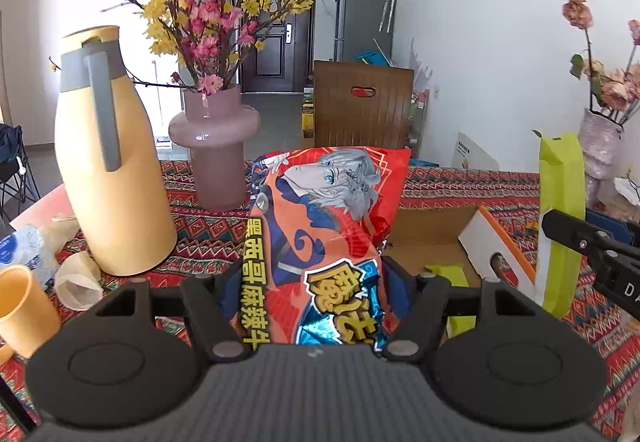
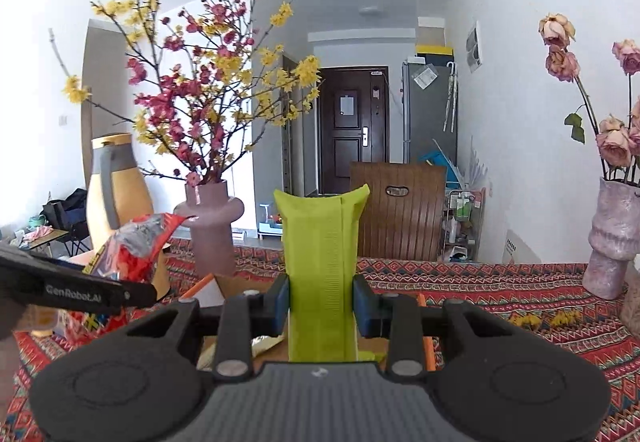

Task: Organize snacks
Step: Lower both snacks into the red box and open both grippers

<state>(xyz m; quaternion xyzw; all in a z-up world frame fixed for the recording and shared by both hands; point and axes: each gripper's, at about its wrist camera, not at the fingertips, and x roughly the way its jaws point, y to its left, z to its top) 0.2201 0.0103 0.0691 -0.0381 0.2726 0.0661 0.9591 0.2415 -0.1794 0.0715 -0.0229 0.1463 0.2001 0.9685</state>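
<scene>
My left gripper [image 1: 310, 282] is shut on a red and blue snack bag [image 1: 320, 226] printed with a cartoon face, held upright above the table. My right gripper [image 2: 322, 302] is shut on a lime green snack packet [image 2: 322, 262] that stands upright between its pads. In the left wrist view the green packet [image 1: 558, 226] and the right gripper's black body [image 1: 592, 246] show at the right. In the right wrist view the red bag [image 2: 132, 246] and the left gripper's body [image 2: 80, 290] show at the left. An open cardboard box [image 1: 428, 238] lies on the patterned tablecloth below both grippers, with another green packet [image 1: 450, 274] inside.
A yellow jug [image 1: 108, 170] and a pink vase of flowers [image 1: 216, 146] stand at the left. An orange cup [image 1: 20, 310], paper cups [image 1: 78, 282] and a plastic bottle [image 1: 24, 250] sit near the left edge. A second vase [image 2: 612, 238] stands at the right. A brown chair [image 1: 362, 102] is behind the table.
</scene>
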